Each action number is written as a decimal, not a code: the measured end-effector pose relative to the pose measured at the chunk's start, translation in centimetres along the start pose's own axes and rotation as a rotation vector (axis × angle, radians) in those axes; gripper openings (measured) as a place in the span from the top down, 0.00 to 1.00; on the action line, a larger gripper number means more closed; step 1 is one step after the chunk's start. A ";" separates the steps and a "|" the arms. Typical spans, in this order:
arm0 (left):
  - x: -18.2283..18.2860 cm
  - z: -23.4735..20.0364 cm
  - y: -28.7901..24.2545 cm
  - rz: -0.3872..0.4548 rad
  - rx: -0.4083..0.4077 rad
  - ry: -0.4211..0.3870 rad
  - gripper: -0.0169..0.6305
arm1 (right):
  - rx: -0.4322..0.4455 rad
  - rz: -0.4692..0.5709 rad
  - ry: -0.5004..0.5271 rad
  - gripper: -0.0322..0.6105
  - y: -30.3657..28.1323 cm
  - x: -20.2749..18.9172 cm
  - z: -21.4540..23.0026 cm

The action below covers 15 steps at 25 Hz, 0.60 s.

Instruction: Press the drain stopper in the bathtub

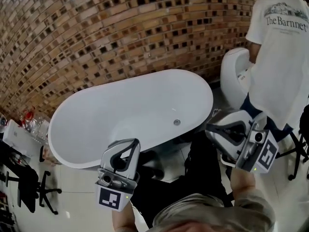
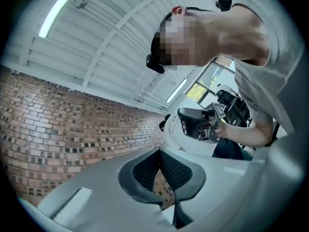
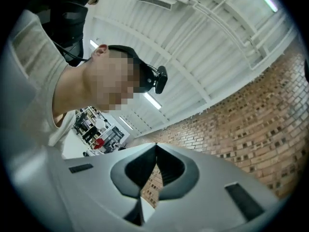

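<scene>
Head view: white oval bathtub (image 1: pixel 96 124) fills the centre, w/ a brick wall (image 1: pixel 96 37) curving behind it from 9 to 1 o'clock. The drain stopper (image 1: pixel 176 122) is a small round metal disc on the tub floor, right of tub centre, nothing touching it. Both tongs are held outside the tub on the near side. The left gripper (image 1: pixel 126 151) is at 6 o'clock, over the near rim, marker cube at its lower end. The right gripper (image 1: pixel 217 129) is at 4 o'clock, just off the tub's right end, its cube also showing a square black-and-white marker. At 2 o'clock a second person stands in a white T-shirt (image 1: pixel 280 57) printed "The Barnnet", beside a white rounded fixture (image 1: pixel 234 76). A black office chair (image 1: pixel 46 192) sits at 8 o'clock on the pale floor (image 1: pixel 77 197).

Left gripper view: the camera points up. The left gripper (image 2: pixel 159 151) has its jaw tips touching, nothing btw them; only brick shows through the gap lower down. White ribbed ceiling (image 2: pixel 111 37) w/ a strip light (image 2: pixel 60 8) at 11 o'clock. The right gripper shows at 3 o'clock in the wearer's hand (image 2: pixel 219 129).

Right gripper view: also tilted up. The right gripper (image 3: pixel 155 146) is closed tip to tip and empty. Brick at 3 o'clock, ceiling at 12, and a black head camera (image 3: pixel 157 79) on the wearer's head near centre. Shelving (image 3: pixel 94 127) sits in the bg at 9 o'clock, too small to read.
</scene>
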State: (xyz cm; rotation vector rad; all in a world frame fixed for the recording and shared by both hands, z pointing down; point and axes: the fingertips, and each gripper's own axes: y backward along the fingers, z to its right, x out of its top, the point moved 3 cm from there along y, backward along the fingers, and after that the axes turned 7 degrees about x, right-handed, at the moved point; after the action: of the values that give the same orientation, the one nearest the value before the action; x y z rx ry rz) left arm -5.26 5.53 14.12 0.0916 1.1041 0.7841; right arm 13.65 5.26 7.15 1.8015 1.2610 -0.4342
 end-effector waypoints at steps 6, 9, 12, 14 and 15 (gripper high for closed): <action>3.0 1.2 1.6 0.020 -0.016 0.023 0.96 | 0.013 -0.051 0.115 0.95 -1.0 2.7 -2.8; 4.1 1.8 1.9 0.039 -0.042 0.029 0.96 | 0.022 -0.010 0.079 0.95 -1.1 3.3 -2.8; 4.8 2.4 2.4 0.040 -0.050 0.012 0.96 | 0.057 -0.026 0.087 0.95 -1.2 3.2 -3.1; 5.4 1.9 2.8 0.038 -0.028 -0.007 0.96 | 0.067 -0.052 0.119 0.95 -1.2 2.8 -3.3; 5.7 1.6 2.9 0.041 -0.015 -0.008 0.96 | 0.066 -0.059 0.130 0.95 -1.1 2.6 -3.3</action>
State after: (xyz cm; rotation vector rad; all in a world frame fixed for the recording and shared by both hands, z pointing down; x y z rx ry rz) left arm -4.24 11.57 11.77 0.1049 1.0920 0.8276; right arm 13.15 9.52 6.71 1.8771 1.4070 -0.4011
